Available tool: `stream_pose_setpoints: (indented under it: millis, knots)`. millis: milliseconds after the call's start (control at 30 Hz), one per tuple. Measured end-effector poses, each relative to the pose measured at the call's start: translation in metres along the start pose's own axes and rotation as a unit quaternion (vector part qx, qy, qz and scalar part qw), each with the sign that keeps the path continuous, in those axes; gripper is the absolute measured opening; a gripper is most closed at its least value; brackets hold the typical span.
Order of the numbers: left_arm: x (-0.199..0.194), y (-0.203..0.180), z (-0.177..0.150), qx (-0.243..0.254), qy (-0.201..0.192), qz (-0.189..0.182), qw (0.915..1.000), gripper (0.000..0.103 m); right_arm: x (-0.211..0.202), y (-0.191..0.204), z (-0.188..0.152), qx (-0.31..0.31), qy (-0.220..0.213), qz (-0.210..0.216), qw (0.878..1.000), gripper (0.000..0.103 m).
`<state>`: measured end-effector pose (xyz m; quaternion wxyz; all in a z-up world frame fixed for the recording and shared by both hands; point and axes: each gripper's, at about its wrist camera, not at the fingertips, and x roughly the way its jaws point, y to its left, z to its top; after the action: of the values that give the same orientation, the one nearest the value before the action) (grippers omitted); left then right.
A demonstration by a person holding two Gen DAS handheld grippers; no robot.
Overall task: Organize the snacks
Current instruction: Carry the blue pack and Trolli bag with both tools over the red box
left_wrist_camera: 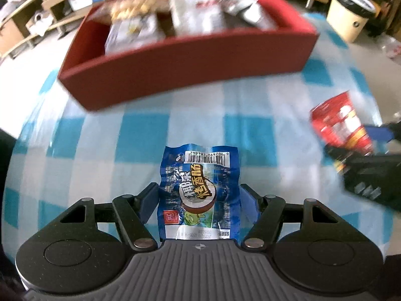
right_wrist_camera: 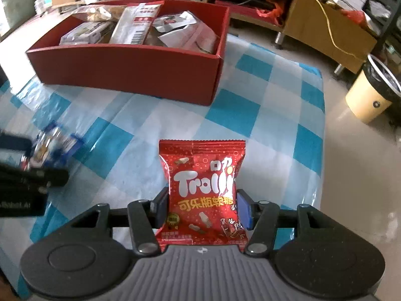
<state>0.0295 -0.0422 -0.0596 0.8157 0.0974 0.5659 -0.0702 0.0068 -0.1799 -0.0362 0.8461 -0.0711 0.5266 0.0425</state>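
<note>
A red cardboard box [right_wrist_camera: 140,72], straight-walled and already crowded with foil and paper snack packets [right_wrist_camera: 136,26], sits on the blue-and-white checked plastic tablecloth [right_wrist_camera: 263,130], with open cloth between it and both grippers. The left gripper [left_wrist_camera: 199,200] pinches a crinkled blue snack packet [left_wrist_camera: 199,188] with a barcode reading 6 902890 284642 and Chinese lettering. The right gripper [right_wrist_camera: 201,207] pinches a shiny red Trolli gummy packet [right_wrist_camera: 201,190]; a cream waste bin [right_wrist_camera: 371,95] stands on the floor beyond.
</note>
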Motion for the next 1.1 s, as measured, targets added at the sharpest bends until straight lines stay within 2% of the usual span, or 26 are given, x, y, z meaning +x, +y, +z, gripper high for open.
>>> stream_pose_setpoints:
  millis: [33, 100, 167, 267, 333, 367, 467, 500, 700, 867, 1100]
  knots:
    - [-0.001, 0.003, -0.002, -0.005, -0.006, -0.006, 0.9999, 0.076, 0.001, -0.002, 0.001, 0.005, 0.004, 0.002, 1.000, 0.058]
    - [-0.001, 0.003, -0.003, -0.002, -0.008, -0.007, 0.9999, 0.076, 0.005, -0.008, 0.003, 0.023, 0.010, -0.001, 1.000, 0.079]
    - [0.000, 0.003, -0.003, -0.002, -0.010, -0.004, 0.9999, 0.080, 0.009, -0.015, 0.002, 0.042, 0.019, -0.011, 0.999, 0.095]
    - [-0.001, 0.002, -0.003, 0.004, -0.013, -0.001, 0.9999, 0.081, 0.017, -0.034, 0.000, 0.088, 0.031, 0.019, 0.995, 0.097]
    - [-0.002, 0.002, -0.003, 0.002, -0.011, -0.007, 0.9999, 0.076, 0.015, -0.031, -0.001, 0.072, 0.023, 0.020, 0.997, 0.091]
    - [-0.003, 0.003, -0.004, 0.001, -0.010, -0.010, 0.9999, 0.075, 0.013, -0.029, -0.001, 0.064, 0.018, 0.022, 0.998, 0.080]
    - [-0.003, 0.003, -0.004, 0.003, -0.007, -0.009, 0.9999, 0.075, 0.006, -0.021, 0.002, 0.049, 0.010, 0.040, 0.998, 0.058]
    - [-0.003, 0.002, -0.004, 0.003, -0.004, -0.011, 0.9999, 0.075, 0.005, -0.019, 0.003, 0.047, 0.010, 0.042, 0.998, 0.056]
    - [-0.013, 0.000, -0.002, 0.004, -0.012, -0.023, 0.9996, 0.075, -0.002, -0.015, 0.005, 0.070, 0.006, 0.078, 0.994, 0.054]
    - [-0.027, 0.000, 0.003, -0.004, -0.031, -0.036, 0.9989, 0.075, -0.018, -0.019, 0.011, 0.094, -0.023, 0.102, 0.990, 0.054]
    - [-0.038, 0.001, 0.010, -0.010, -0.051, -0.038, 0.9979, 0.075, -0.030, -0.018, 0.023, 0.099, -0.050, 0.114, 0.987, 0.054]
